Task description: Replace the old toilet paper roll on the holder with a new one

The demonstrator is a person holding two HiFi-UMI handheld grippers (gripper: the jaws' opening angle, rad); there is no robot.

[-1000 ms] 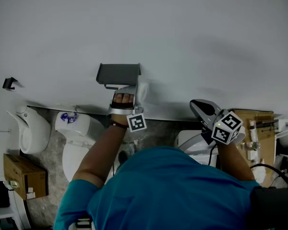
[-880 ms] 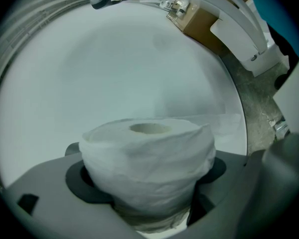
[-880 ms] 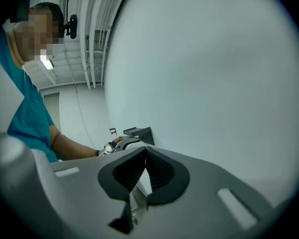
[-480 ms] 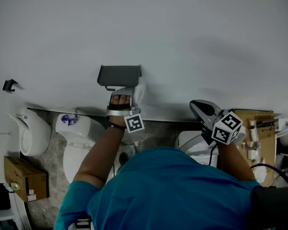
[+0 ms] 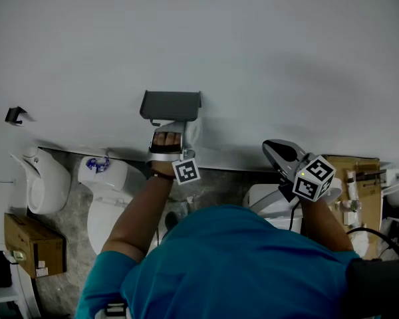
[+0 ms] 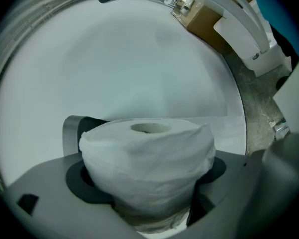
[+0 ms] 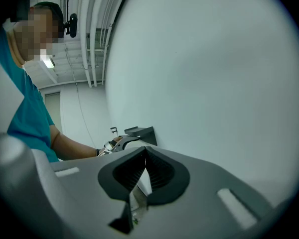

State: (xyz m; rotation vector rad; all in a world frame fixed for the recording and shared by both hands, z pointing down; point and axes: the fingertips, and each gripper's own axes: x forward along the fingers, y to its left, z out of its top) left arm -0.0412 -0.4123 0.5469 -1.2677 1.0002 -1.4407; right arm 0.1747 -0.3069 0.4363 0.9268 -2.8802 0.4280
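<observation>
Roll (image 6: 147, 156): clamped betw. L gripper (image 5: 177, 129) fingers, 6 o'clock of holder (image 5: 171, 104). R gripper (image 7: 142, 176): fingers together, empty. Step, we judge: mounting roll. Nxt we align core w/ holder.

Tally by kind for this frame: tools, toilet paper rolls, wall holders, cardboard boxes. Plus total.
Tools: 2 (left tool, right tool)
Toilet paper roll: 1, gripped in the left tool
Holder: 1, dark grey, on the wall
Cardboard boxes: 2
Total: 6
</observation>
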